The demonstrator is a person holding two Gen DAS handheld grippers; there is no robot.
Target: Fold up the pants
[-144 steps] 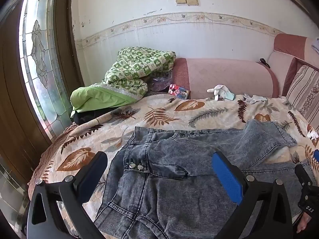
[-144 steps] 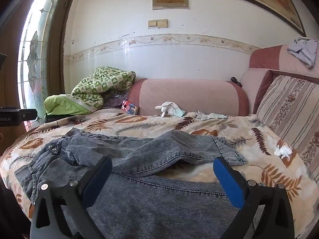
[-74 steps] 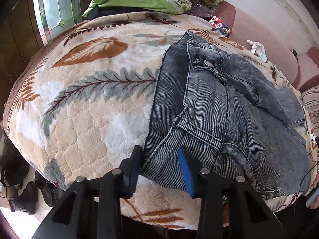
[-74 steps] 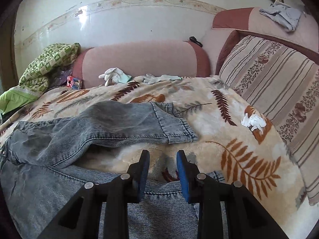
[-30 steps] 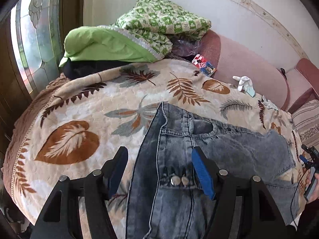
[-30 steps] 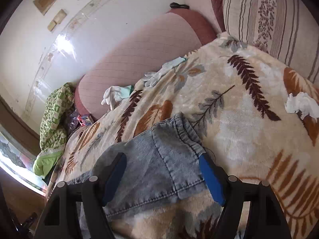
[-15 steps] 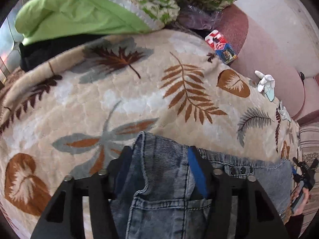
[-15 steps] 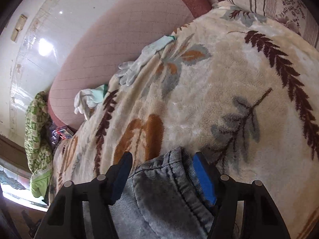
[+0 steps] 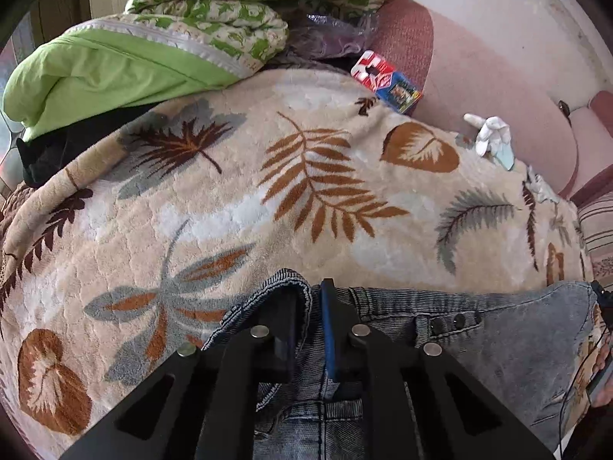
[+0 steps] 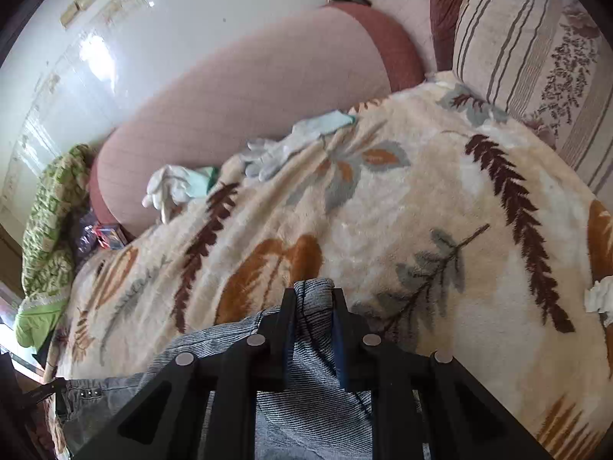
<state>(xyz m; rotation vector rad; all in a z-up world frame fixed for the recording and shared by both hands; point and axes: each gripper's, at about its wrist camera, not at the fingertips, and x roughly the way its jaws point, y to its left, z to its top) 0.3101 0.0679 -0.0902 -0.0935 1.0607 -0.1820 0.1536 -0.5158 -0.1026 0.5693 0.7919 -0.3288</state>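
Grey-blue denim pants [image 9: 498, 329] lie on a leaf-patterned blanket [image 9: 237, 207] on a sofa bed. My left gripper [image 9: 308, 295] is shut on the far waistband corner of the pants, by the snap buttons [image 9: 454, 320]. My right gripper [image 10: 314, 299] is shut on the hem of a pant leg [image 10: 306, 375], which bunches between the fingers. The other gripper shows at the right edge of the left wrist view [image 9: 603, 306].
A green quilt pile [image 9: 161, 38] and a dark garment sit at the back left. A red and blue package [image 9: 387, 80], white gloves [image 10: 172, 188] and a pink bolster [image 10: 249, 84] line the back. A striped cushion [image 10: 536, 38] stands on the right.
Both grippers moved to the far edge of the pants and closed, the left on the waistband corner and the right on the leg hem.
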